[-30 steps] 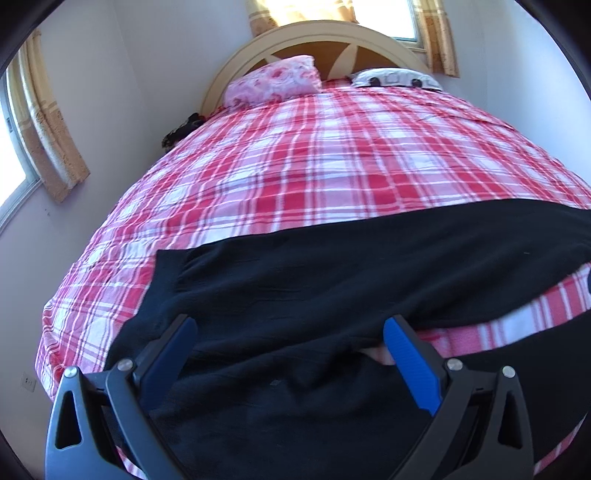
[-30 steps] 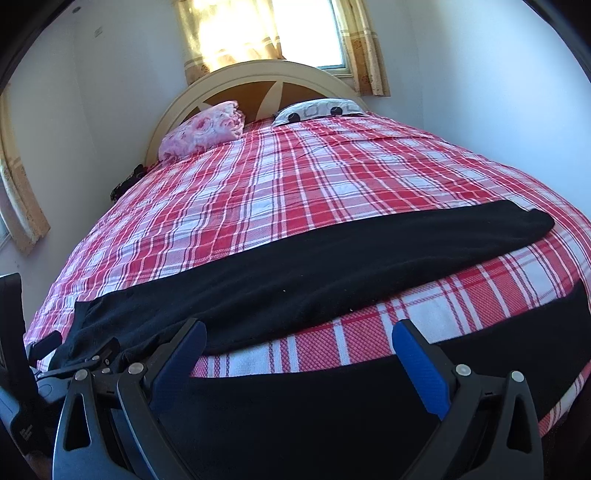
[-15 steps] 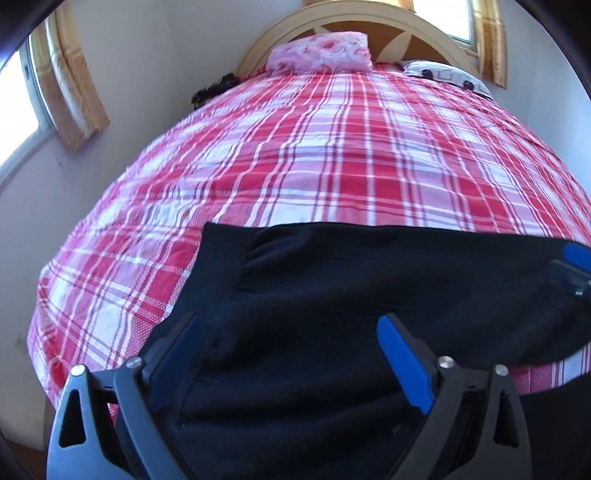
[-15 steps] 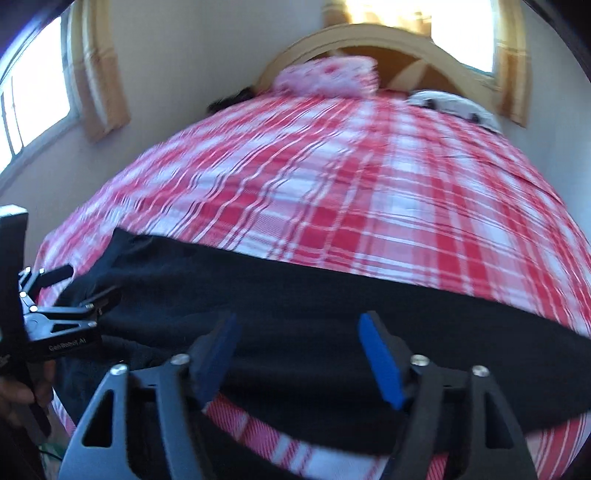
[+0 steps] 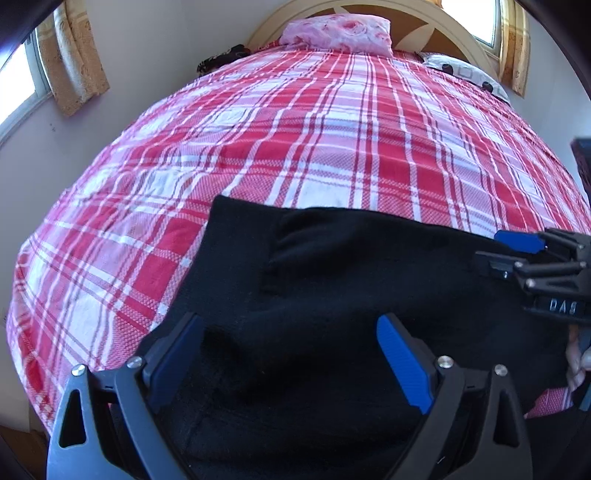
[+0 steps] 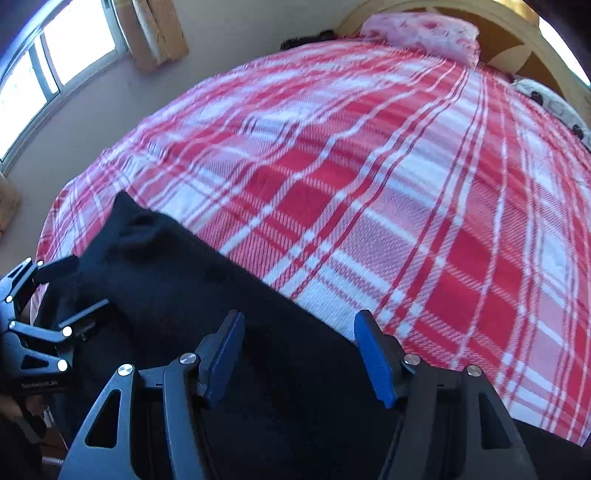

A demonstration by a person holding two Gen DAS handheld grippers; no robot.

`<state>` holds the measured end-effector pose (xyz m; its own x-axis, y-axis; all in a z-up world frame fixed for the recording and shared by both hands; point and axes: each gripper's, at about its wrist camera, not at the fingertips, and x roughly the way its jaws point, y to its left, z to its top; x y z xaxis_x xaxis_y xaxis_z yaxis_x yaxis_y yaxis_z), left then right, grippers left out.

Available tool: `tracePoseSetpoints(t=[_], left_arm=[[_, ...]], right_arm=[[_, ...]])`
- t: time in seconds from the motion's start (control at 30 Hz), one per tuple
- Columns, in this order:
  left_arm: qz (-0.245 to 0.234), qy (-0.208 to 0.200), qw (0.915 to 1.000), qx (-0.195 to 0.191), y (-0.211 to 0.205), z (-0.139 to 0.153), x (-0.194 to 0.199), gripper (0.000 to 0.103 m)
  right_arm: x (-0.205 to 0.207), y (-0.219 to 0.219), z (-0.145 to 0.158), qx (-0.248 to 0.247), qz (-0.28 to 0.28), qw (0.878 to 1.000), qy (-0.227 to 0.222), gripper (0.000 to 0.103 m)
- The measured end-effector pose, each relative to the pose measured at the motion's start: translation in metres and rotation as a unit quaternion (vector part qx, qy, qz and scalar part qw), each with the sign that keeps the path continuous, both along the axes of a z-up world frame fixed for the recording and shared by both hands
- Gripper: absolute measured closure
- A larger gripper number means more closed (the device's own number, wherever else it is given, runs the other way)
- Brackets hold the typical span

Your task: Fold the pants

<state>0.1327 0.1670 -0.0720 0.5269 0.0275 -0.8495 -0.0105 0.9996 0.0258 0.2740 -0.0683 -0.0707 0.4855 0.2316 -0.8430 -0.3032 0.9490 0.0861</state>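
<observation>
The left gripper (image 5: 291, 354) hangs tilted down over the near edge of the bed, its blue pads (image 5: 402, 363) spread wide with nothing pinched between them; the black pants (image 5: 351, 280) lie directly beneath and beyond its fingers, the dark cloth filling the whole gap, though I cannot tell whether the tips actually brush the fabric. From this side the pants' squared-off end reaches out onto the red and white plaid bedspread (image 5: 295, 122), with a folded layer lying on top, and the rest runs off toward the right. Over there the right gripper (image 6: 299, 356) points down at the same garment, its jaws having just been closing to a middling gap, narrower than the other's, and the pads (image 6: 373, 360) stand apart with only flat cloth under them, gripping nothing that I can see. The pants (image 6: 207, 295) stretch as a dark band along the near edge, from the left gripper's side across beneath the right one, whose right pad sits just at the cloth's far border where the plaid begins. At the head of the bed a pink floral pillow (image 5: 336, 31) rests against the curved headboard (image 5: 436, 22)
</observation>
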Motion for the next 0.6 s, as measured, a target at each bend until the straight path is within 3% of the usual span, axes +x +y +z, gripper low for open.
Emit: tracePoseSetpoints(t=[0.03, 0.07, 0.13, 0.17, 0.2, 0.3, 0.6], left_arm=[[0.001, 0.002, 1.0, -0.003, 0.001, -0.001, 0.001, 0.006], [0.002, 0.002, 1.0, -0.005, 0.002, -0.001, 0.001, 0.006], [0.0, -0.001, 1.0, -0.002, 0.002, 0.0, -0.001, 0.006], [-0.001, -0.003, 1.0, 0.0, 0.002, 0.002, -0.004, 0.006], [-0.001, -0.006, 1.0, 0.002, 0.002, 0.004, -0.006, 0.006], [0.001, -0.017, 0.9998, -0.006, 0.01, 0.012, -0.017, 0.006], [0.012, -0.048, 0.9987, -0.013, 0.038, 0.032, -0.052, 0.006]], right_arm=[[-0.003, 0.002, -0.001, -0.005, 0.006, 1.0, -0.014, 0.041], [-0.005, 0.004, -0.002, -0.01, 0.01, 1.0, -0.021, 0.05], [-0.008, 0.007, -0.001, -0.016, 0.02, 0.999, -0.025, 0.072], [-0.009, 0.007, 0.0, -0.009, 0.023, 1.0, -0.018, 0.092], [-0.01, 0.006, 0.002, 0.0, 0.021, 1.0, -0.011, 0.096], [-0.018, 0.007, 0.009, 0.005, 0.016, 1.0, -0.013, 0.098], [-0.105, 0.036, 0.073, 0.015, 0.036, 0.993, -0.109, 0.098]])
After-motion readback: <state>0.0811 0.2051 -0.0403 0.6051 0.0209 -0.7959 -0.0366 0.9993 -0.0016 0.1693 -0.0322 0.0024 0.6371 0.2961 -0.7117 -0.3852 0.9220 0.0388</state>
